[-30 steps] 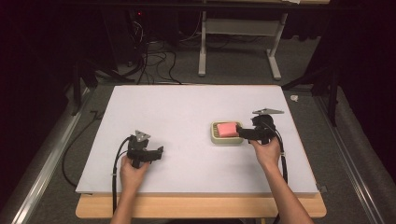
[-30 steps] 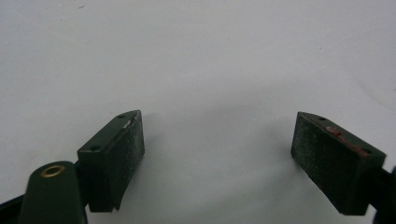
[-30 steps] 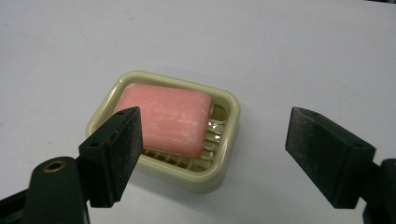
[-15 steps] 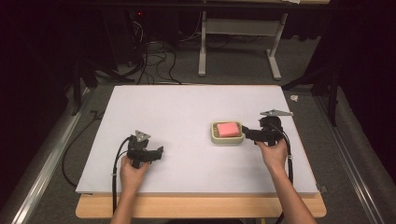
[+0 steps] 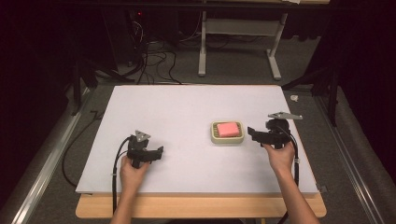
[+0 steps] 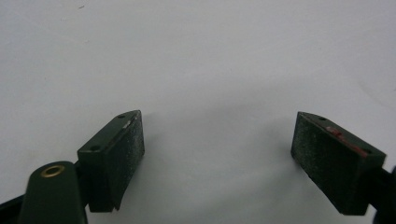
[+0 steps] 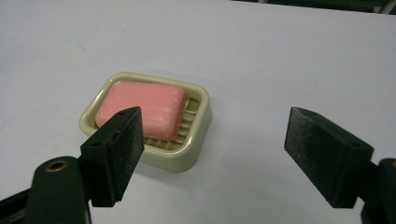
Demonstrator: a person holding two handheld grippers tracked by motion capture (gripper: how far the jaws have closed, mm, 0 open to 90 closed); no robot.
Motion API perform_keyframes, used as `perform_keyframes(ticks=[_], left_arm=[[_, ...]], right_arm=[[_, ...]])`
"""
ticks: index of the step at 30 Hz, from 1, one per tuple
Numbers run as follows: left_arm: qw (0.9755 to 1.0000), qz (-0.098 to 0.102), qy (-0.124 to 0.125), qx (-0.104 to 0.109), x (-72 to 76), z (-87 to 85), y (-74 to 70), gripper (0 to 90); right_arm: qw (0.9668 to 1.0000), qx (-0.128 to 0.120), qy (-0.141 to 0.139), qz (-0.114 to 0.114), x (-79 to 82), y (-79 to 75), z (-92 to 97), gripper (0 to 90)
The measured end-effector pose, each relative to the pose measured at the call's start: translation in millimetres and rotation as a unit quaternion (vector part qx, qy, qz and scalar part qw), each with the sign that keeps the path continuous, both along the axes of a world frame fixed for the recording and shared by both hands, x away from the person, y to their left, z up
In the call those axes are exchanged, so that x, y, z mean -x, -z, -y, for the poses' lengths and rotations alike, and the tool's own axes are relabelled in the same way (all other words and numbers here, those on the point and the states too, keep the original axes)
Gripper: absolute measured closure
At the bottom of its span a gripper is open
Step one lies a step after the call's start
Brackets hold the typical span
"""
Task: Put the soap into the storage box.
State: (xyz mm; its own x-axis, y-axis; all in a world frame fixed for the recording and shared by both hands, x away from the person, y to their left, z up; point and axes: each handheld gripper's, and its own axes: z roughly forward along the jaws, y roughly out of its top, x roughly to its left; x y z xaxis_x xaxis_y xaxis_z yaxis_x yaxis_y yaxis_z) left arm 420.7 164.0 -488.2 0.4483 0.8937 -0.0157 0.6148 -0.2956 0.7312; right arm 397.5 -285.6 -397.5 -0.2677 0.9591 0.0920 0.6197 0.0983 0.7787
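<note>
A pink bar of soap [image 5: 227,129] [image 7: 142,108] lies in a beige ribbed soap dish [image 5: 214,136] [image 7: 196,144] right of the table's middle. My right gripper [image 5: 252,134] [image 7: 212,154] is open just to the right of the dish, apart from it, with nothing between its jaws. Its left pad [image 7: 123,140] overlaps the dish's near corner in the right gripper view. My left gripper [image 5: 158,153] [image 6: 217,154] is open low over bare white table at the front left, holding nothing.
The white board [image 5: 187,112] rests on a wooden table whose front edge [image 5: 196,212] lies near me. Beyond the far edge are desk legs [image 5: 201,56] and cables [image 5: 154,60] on a dark floor. A metal rail [image 5: 51,149] runs along the left.
My right gripper has drawn back to the right, away from the soap dish. The soap stays in the dish. The left gripper has not moved.
</note>
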Motion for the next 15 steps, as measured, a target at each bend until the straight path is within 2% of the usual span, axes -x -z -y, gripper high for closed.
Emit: perform_keyframes(ticks=[15], left_arm=[[1.0,0.0,0.0,0.0,0.0,0.0,0.0,17.7]], right_arm=[[0.9999,-0.011,0.01,0.007,13.0,1.8,16.9,20.6]])
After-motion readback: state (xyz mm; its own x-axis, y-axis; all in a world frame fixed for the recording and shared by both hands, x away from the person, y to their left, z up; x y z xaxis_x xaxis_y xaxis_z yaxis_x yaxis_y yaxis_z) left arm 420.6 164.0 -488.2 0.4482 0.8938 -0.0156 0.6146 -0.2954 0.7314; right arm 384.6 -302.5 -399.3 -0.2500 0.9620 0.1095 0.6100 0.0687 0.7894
